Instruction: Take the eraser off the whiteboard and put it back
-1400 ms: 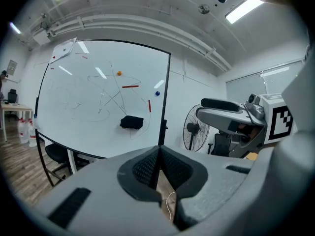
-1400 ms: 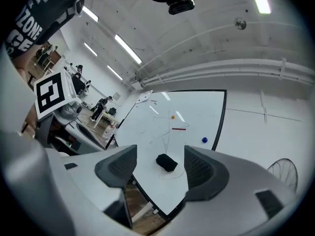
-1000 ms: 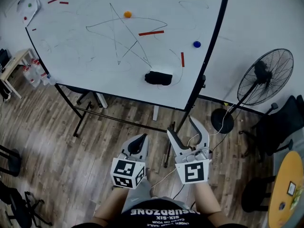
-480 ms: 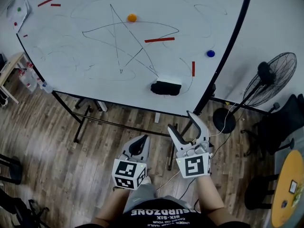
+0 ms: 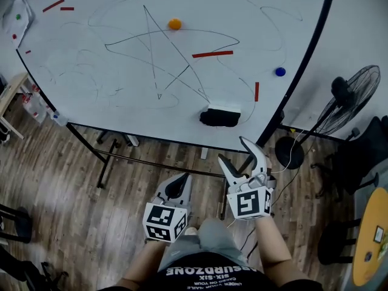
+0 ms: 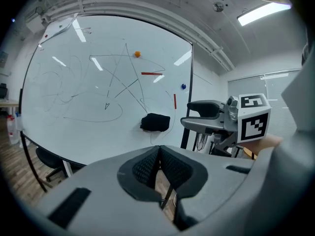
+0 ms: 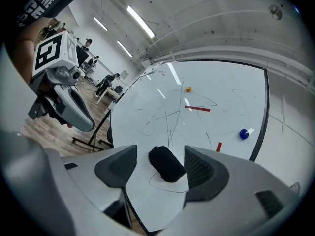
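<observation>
Eraser [image 5: 219, 116], stuck low and right on the whiteboard [image 5: 91, 108], has been brought nearer and is framed untouched between the spread jaws of the right gripper [image 5: 232, 149], so a grasp seems next; the left gripper [image 5: 177, 182] is held clenched, empty.

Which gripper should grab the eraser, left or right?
Probably right. The right gripper is open, with the eraser ahead lined up between its jaws; the left gripper is shut.
</observation>
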### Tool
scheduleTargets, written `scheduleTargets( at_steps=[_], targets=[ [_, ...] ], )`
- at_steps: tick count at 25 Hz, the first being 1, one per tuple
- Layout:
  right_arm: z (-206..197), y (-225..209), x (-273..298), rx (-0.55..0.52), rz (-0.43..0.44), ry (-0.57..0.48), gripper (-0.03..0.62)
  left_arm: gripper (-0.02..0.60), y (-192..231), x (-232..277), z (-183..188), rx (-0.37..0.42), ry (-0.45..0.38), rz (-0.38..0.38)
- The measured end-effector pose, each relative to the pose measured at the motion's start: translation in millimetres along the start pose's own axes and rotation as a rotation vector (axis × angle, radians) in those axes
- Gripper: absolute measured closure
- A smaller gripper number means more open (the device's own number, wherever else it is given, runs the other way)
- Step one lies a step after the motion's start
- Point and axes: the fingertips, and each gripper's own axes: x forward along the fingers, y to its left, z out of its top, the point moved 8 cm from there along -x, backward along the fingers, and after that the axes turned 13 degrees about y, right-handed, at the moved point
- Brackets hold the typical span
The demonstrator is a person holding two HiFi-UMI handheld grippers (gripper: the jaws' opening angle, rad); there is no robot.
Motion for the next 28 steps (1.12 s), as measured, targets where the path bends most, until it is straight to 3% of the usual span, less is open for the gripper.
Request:
scheduleTargets(
  at_steps=[28],
  targets=[
    [-26.6,-6.9,104.7,-0.383,-0.12,0.168,0.306,0.575,37.9,62.0,26.6,0.038,0.03,-0.029]
  ],
)
